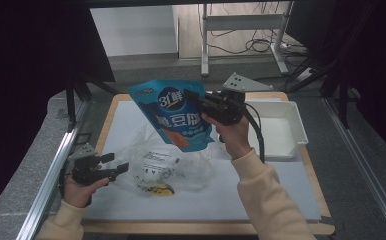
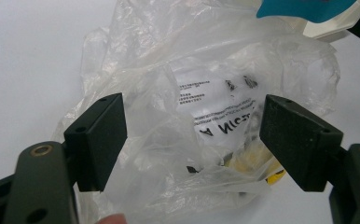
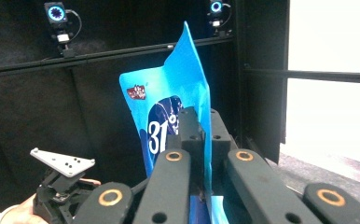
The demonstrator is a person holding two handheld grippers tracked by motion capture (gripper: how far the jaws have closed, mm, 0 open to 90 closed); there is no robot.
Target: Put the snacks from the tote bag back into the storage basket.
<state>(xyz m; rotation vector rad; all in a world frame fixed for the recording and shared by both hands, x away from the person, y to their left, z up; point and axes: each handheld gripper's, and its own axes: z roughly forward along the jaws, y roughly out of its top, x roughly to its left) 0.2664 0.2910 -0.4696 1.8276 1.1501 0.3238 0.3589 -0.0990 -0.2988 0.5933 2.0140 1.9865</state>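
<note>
Right gripper (image 1: 197, 100) clenches blue pouch (image 1: 173, 114) mid-air; left gripper (image 1: 117, 165), jaws released, faces clear plastic bag (image 1: 168, 167) mid-worktop.

- The blue pouch (image 1: 177, 116) is looking like glossy plastic film, smooth and catching light, clamped between the matt black jaws of the right hand-held gripper (image 1: 196, 98).
- The clear bag (image 1: 168, 165) is showing as thin, crinkled, shiny plastic around a printed paper label.
- The left hand-held gripper (image 2: 192, 135) is showing matt black plastic pads.
- The white tray (image 1: 281, 131) at the far right is appearing as smooth plastic.
- The tabletop (image 1: 291, 185) is looking matt white, edged in wood.
</note>
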